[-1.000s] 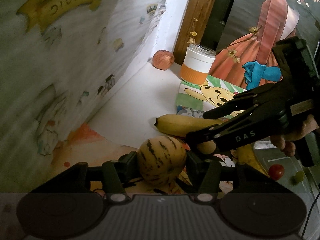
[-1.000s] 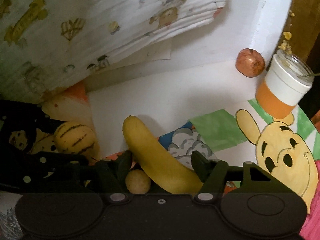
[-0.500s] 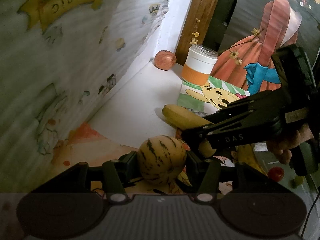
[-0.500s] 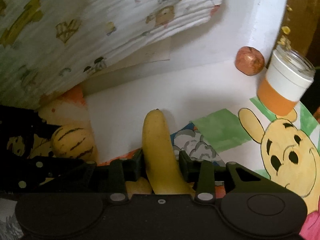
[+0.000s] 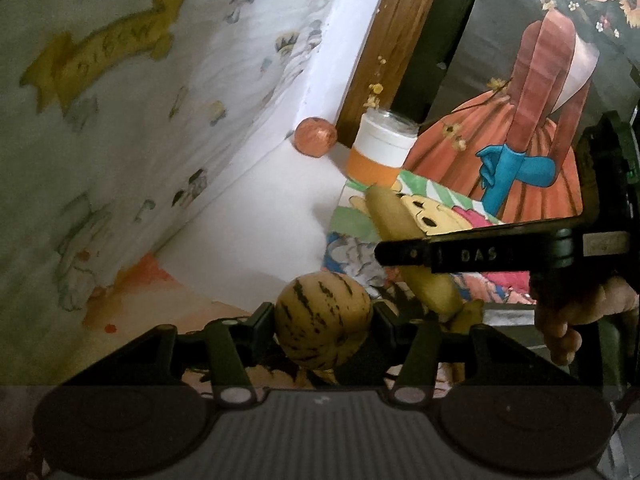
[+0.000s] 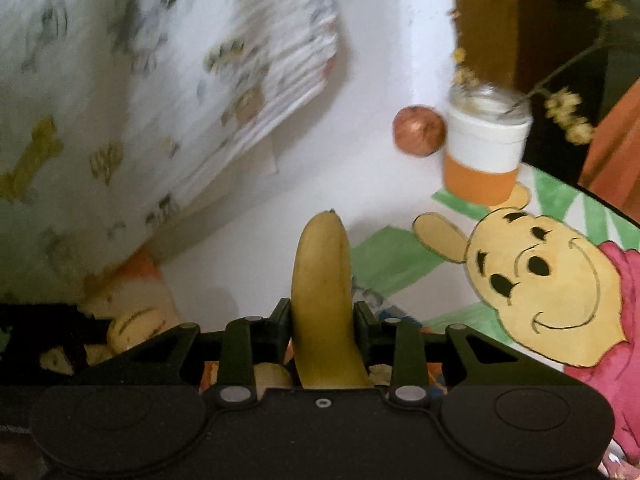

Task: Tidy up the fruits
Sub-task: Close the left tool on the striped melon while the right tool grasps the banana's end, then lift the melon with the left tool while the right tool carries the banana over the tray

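White tabletop (image 5: pixel 256 216) partly covered by cartoon-printed mats; bear-print mat (image 6: pixel 560 276) on the far right side, orange-toned mat (image 5: pixel 132 292) near the left edge. Patterned white cloth (image 5: pixel 132 112) hanging along the left, wooden post (image 5: pixel 384 40) at the far corner, painted panel with an orange-skirted figure (image 5: pixel 532 120) behind the mats. Right gripper (image 6: pixel 322 326) clamped on a banana (image 6: pixel 322 280) at mid-length, both fingers pressed against the peel, tip pointing away toward the far corner; seen from the left wrist view as a black arm (image 5: pixel 480 254) crossing in front of the same banana (image 5: pixel 404 236), fruit tilted and raised off the surface. Left gripper (image 5: pixel 324 328) closed on a striped yellow melon (image 5: pixel 324 320), fingers touching both flanks; whether the melon rests on the mat or hangs clear cannot be told. Same melon partly visible low on the left in the right wrist view (image 6: pixel 138 328). White-and-orange jar (image 6: pixel 486 148) standing upright on the far edge of the bear-print mat, holding a sprig of dried yellow flowers (image 6: pixel 568 116). Reddish apple (image 6: pixel 418 130) just beside the jar, on the bare white surface against the wall. Small pale-yellow round fruit (image 6: pixel 272 374) lying under the right gripper, beside the banana's lower end, kind not identifiable.
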Action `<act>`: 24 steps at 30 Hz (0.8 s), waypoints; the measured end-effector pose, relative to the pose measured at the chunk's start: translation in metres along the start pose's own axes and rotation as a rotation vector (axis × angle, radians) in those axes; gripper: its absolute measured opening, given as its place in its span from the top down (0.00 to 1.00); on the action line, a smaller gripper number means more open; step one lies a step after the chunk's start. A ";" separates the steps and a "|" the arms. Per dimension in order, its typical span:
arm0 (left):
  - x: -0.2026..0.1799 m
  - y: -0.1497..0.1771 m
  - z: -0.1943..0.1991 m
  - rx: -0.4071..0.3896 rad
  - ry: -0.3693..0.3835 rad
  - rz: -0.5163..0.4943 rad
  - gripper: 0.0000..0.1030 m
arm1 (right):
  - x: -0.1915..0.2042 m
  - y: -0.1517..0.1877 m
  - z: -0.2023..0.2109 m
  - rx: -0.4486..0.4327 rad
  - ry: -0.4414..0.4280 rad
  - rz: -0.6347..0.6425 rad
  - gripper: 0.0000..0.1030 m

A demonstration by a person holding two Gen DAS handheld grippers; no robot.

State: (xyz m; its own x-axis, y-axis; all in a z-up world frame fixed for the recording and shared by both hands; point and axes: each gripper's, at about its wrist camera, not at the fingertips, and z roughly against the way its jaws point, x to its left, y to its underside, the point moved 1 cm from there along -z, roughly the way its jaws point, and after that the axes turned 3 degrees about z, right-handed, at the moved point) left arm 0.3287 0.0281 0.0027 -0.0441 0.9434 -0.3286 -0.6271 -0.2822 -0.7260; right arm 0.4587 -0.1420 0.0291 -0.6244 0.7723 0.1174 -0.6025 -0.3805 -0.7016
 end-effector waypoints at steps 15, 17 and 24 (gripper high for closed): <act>-0.046 0.003 0.029 -0.034 0.071 -0.022 0.45 | -0.014 0.014 0.093 -0.086 0.031 -0.104 0.67; -0.056 0.005 0.032 -0.036 0.092 -0.025 0.45 | -0.017 0.022 0.107 -0.088 0.047 -0.118 0.67; -0.091 0.022 0.039 -0.017 0.164 -0.060 0.45 | -0.029 0.059 0.153 -0.087 0.117 -0.205 0.67</act>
State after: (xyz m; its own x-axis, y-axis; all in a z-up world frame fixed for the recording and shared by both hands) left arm 0.2885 -0.0574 0.0397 0.1213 0.9182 -0.3770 -0.6111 -0.2302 -0.7573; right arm 0.3654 -0.2652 0.0923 -0.4289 0.8843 0.1847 -0.6621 -0.1686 -0.7302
